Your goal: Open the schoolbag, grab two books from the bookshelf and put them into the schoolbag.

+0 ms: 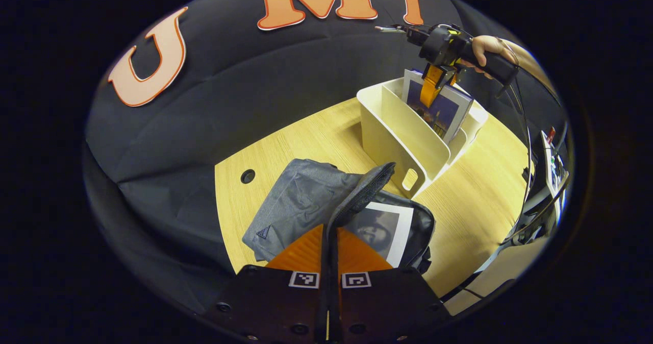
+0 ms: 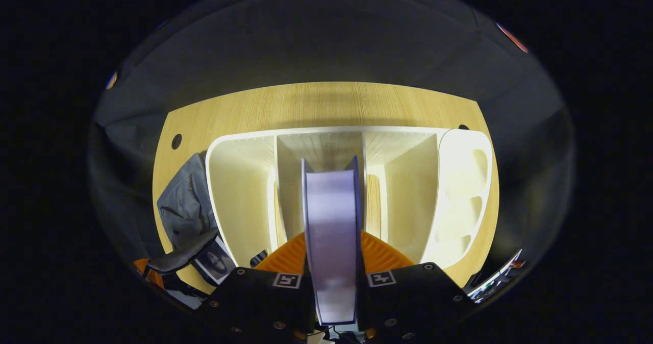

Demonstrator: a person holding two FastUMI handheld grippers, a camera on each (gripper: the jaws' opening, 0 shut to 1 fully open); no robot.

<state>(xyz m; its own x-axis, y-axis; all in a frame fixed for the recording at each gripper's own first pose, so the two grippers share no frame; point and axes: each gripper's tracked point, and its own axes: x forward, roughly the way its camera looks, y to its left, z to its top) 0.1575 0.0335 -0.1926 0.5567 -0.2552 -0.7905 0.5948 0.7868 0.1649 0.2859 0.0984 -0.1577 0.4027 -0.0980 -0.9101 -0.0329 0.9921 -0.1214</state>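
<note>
In the left gripper view, the left claw (image 1: 329, 247) sits low over the near edge of the tabletop (image 1: 474, 201), pointing forward and down at the schoolbag (image 1: 301, 201). Its two fingers are drawn together on the dark mesh edge of the bag's flap (image 1: 365, 191), which stands up between them and curves away from the camera; both fingers press on it, so the claw is clamped on the flap. Under the raised flap the bag lies open, and a book with a black-and-white cover (image 1: 385, 229) rests flat inside it. The grey body of the bag spreads to the left on the pale wood.

Farther right in the same view stands the white bookshelf (image 1: 408, 140), touching or just beside the bag's far corner. Above it a hand (image 1: 482, 50) holds the right claw (image 1: 433, 86) tilted downward, its fingers reaching into the shelf's rear compartment and closed on the top edge of a blue-covered book (image 1: 449, 114), which stands upright, leaning slightly.

In the right gripper view, the right claw (image 2: 334, 262) looks straight down into the bookshelf (image 2: 245, 191). The book (image 2: 331, 221) is seen edge-on, pinched between the two fingers in the middle compartment, its pages facing the camera. The schoolbag (image 2: 186, 206) lies at the left, beside the shelf's wall.
</note>
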